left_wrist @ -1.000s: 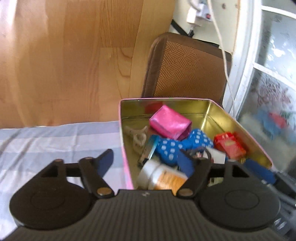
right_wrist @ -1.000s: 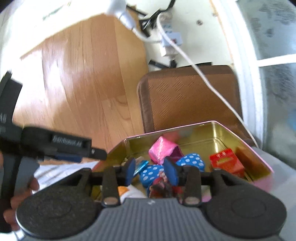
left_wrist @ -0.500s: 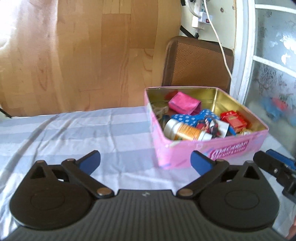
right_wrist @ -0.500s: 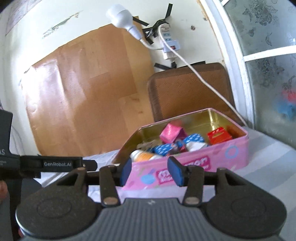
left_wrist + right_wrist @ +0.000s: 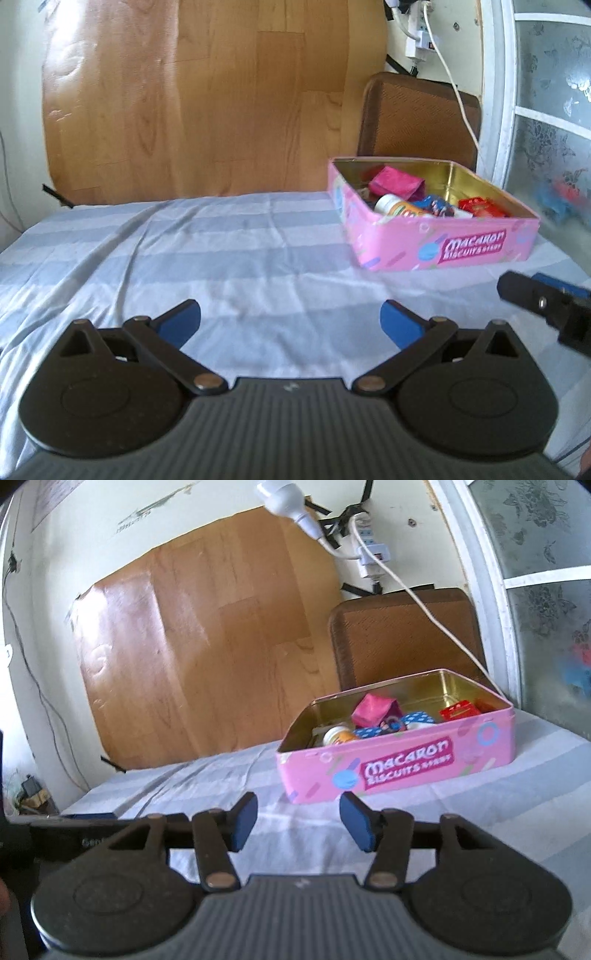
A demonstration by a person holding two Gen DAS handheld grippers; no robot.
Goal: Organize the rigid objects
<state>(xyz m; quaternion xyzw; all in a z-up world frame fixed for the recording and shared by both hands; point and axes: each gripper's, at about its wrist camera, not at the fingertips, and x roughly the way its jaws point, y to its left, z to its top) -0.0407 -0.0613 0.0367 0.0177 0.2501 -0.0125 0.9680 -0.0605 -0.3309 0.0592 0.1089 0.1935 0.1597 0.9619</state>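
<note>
Pink tin (image 5: 399,771) sits just beyond open right hand-held gripper (image 5: 299,821).

The left claw (image 5: 290,325) is hovering over the striped cloth (image 5: 221,251) with its jaws spread wide and holding nothing. Well ahead and to the right, a pink macaron biscuit tin (image 5: 469,249) is sitting open on the cloth, holding a magenta packet (image 5: 397,182), a white bottle (image 5: 397,207) and a red box (image 5: 480,207). The right claw's tip (image 5: 535,299) is showing at the right edge.
</note>
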